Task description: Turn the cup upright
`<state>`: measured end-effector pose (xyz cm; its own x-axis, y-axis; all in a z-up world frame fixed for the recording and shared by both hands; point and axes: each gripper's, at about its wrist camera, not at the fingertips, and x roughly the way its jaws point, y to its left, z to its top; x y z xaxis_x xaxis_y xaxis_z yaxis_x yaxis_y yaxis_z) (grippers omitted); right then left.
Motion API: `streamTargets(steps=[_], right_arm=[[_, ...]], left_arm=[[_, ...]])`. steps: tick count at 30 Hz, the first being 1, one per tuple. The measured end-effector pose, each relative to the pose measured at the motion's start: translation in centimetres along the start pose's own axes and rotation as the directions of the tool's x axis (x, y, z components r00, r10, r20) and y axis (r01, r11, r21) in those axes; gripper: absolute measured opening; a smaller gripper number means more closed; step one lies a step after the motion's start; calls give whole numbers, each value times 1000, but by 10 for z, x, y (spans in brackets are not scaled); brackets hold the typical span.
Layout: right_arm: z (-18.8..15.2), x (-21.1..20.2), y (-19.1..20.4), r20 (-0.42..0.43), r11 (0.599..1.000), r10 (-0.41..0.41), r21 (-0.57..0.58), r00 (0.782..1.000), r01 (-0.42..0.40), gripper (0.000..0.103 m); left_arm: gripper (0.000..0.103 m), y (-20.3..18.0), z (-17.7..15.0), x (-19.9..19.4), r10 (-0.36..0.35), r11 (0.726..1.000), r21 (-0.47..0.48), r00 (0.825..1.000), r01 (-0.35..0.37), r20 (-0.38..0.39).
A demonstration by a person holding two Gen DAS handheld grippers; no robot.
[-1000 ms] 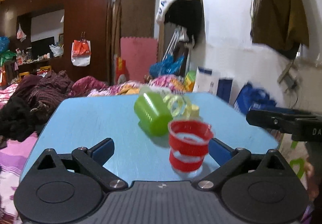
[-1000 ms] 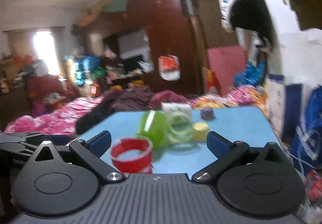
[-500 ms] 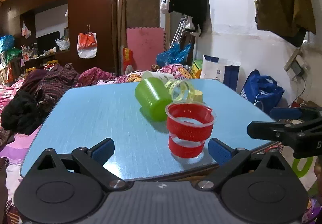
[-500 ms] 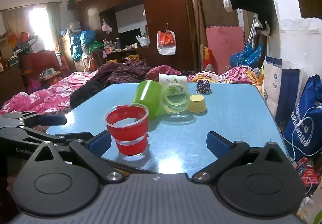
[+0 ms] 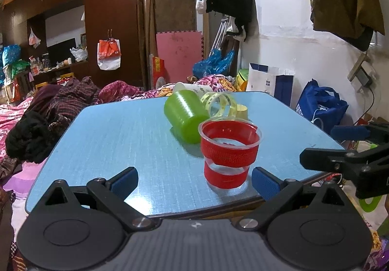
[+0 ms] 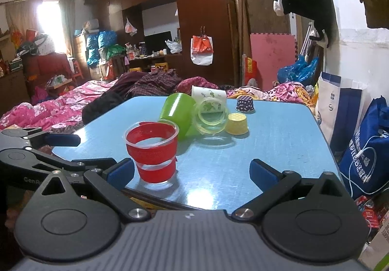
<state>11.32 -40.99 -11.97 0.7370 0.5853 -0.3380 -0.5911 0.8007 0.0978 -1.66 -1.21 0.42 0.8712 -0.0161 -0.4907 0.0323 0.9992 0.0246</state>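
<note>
A clear plastic cup with red bands [image 5: 229,153] stands upright, mouth up, near the front edge of the blue table [image 5: 121,139]; it also shows in the right wrist view [image 6: 152,152]. My left gripper [image 5: 194,182] is open and empty, just short of the table's edge, with the cup ahead and right of centre. My right gripper [image 6: 192,172] is open and empty, with the cup beside its left finger. Each gripper shows in the other's view, the right gripper [image 5: 345,147] and the left gripper [image 6: 48,149].
A green cup [image 5: 186,116] lies on its side behind the red one, with a clear yellow-green cup [image 6: 212,116], a white printed cup [image 6: 209,95], a yellow cupcake cup [image 6: 237,123] and a dark dotted one [image 6: 245,104]. Bedding lies left; bags [image 6: 364,149] stand right.
Both grippers have drawn back from the table, so the red cup stands farther ahead and the table's front edge has come into view. The cup has stayed upright.
</note>
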Motion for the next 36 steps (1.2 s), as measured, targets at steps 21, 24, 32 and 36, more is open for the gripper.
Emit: streamTargets(steps=[21,24,32,36], right_arm=[[0,-3,-5,2,1000,15,3,1000,-15,102],[0,-3,-5,2,1000,14,5,1000,-14,102],[1,-5,-7,9,1000,15,11,1000,-15,102],[2,-4,-8,5,1000,19,6,1000,-19,102]], left_arm=[[101,4,0,8,6,1000,-22,1000,-6,-17],[101,4,0,9,7,1000,-23,1000,-7,-17],[101,5,2,10,12,1000,-27,1000,-12,-13],[101,5,1,11,11,1000,-29,1000,-11,-16]])
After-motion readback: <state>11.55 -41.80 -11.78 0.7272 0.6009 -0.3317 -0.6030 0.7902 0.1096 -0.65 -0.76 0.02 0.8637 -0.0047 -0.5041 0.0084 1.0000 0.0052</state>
